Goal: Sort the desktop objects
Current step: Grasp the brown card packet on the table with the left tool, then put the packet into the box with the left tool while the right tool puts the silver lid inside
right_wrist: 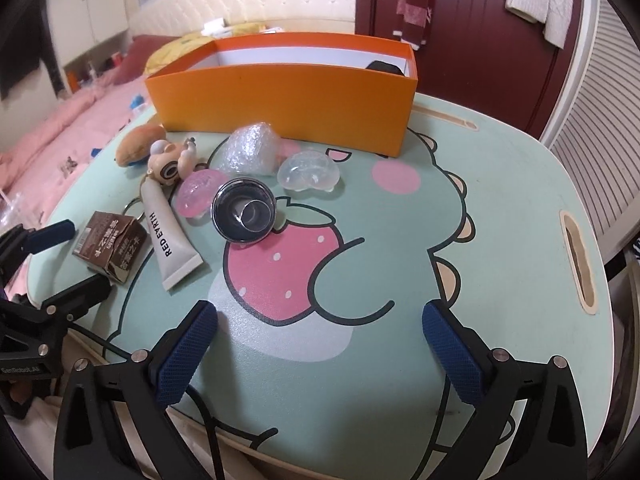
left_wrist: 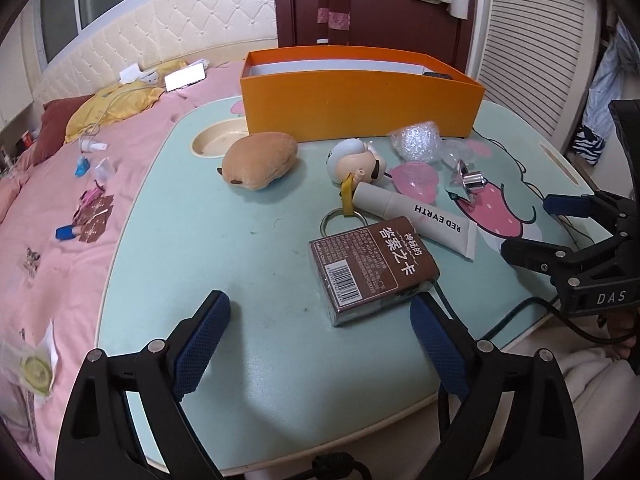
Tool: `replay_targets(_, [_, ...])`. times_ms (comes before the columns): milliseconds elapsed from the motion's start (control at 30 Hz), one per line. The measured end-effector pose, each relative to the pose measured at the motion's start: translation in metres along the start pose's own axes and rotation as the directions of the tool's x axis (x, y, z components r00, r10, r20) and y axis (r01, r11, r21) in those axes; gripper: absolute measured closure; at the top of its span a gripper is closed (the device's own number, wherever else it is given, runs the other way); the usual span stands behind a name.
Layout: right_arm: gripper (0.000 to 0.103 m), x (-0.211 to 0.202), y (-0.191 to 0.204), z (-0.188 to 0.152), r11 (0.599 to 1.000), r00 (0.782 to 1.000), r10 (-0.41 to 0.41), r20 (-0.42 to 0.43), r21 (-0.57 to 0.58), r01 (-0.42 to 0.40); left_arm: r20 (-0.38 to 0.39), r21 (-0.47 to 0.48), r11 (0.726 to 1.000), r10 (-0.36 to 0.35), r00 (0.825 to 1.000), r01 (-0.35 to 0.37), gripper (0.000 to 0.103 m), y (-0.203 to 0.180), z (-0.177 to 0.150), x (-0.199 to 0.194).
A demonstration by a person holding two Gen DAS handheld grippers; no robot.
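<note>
An orange box (left_wrist: 360,98) (right_wrist: 280,96) stands at the back of the mint lap table (left_wrist: 180,220) (right_wrist: 500,200). In front of it lie a brown card box (left_wrist: 370,268) (right_wrist: 110,250), a white RED EARTH tube (left_wrist: 420,220) (right_wrist: 170,232), a figurine keychain (left_wrist: 356,160) (right_wrist: 170,162), a tan plush (left_wrist: 260,160) (right_wrist: 140,142), a pink jelly piece (left_wrist: 416,180) (right_wrist: 198,196), a clear jelly piece (right_wrist: 310,170), a bubble-wrap wad (left_wrist: 414,140) (right_wrist: 250,148) and a chrome cup (left_wrist: 466,182) (right_wrist: 244,212). My left gripper (left_wrist: 320,320) is open just short of the card box. My right gripper (right_wrist: 320,332) is open over the strawberry print.
A pink bed (left_wrist: 60,220) with small items borders the table on the left. A recessed cup holder (left_wrist: 216,140) sits near the plush. A slot (right_wrist: 578,264) cuts the table's right edge. A dark object (right_wrist: 386,67) lies inside the box. A cable (left_wrist: 520,312) trails off the near edge.
</note>
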State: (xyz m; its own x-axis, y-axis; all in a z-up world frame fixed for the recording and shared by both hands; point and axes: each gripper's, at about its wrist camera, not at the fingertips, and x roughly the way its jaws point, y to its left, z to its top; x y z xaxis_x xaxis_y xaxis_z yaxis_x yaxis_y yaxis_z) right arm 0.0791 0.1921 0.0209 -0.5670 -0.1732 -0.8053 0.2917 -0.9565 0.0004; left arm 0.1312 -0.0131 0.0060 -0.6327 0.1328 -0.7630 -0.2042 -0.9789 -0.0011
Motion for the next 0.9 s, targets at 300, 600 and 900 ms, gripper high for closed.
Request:
replay_targets(300, [0.001,-0.009,-0.014,-0.017,1.000,1.000,0.004,0.002,-0.002,-0.004,0.029,0.035,0.997,-0.067,0.997,0.066,0.011,-0.013,0.016,-0.004])
replay_targets(600, [0.001,-0.012,-0.019,-0.017,1.000,1.000,0.011,0.005,-0.010,-0.011,0.036,-0.011,0.995,-0.096,0.995,0.097,0.035,-0.002,0.015,0.000])
replay_targets(900, [0.025,-0.019,-0.016,0.004,0.988,0.986,0.154,0.060,-0.007,-0.154,0.067,-0.046,0.994,-0.094,0.993,0.097,0.035,0.010,0.012,-0.008])
